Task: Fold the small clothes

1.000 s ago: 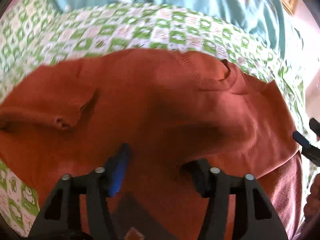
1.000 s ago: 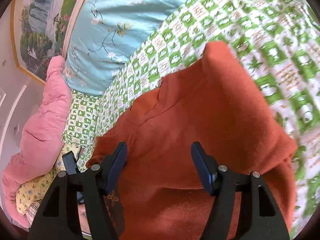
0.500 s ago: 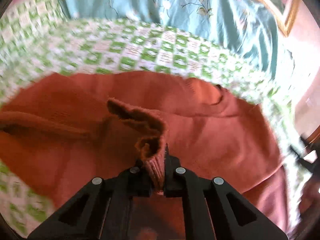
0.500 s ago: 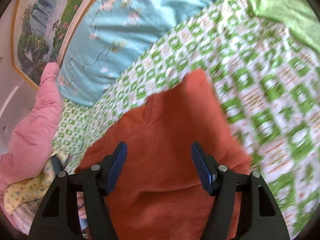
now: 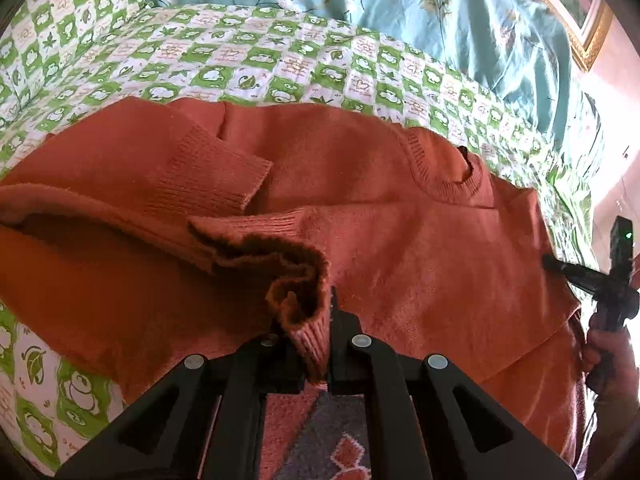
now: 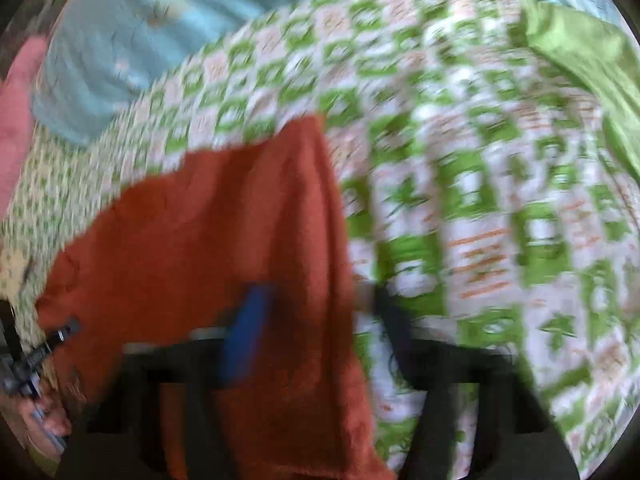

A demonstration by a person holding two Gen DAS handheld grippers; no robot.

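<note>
- Rust-orange knit sweater (image 5: 400, 248) lies spread on a green-and-white checked bedspread (image 5: 248, 60); small marks sit in the squares, too small to read as writing.
- Behind the bedspread's far edge lies a light blue floral quilt (image 5: 420, 4), and a gilt picture frame (image 5: 580, 36) hangs on the pale wall at the far right corner.
- A bright green cloth (image 6: 580, 52) lies at the far right edge in the right wrist view, and a pink cushion (image 6: 16, 112) at the far left.
- The left gripper (image 5: 310, 344) is clamped shut on a bunched ribbed edge of the sweater, lifted just above the flat knit.
- The right gripper (image 6: 316, 320) is badly blurred; its jaws have just been closing, straddling the sweater's right edge, and whether they pinch the knit I cannot tell.
</note>
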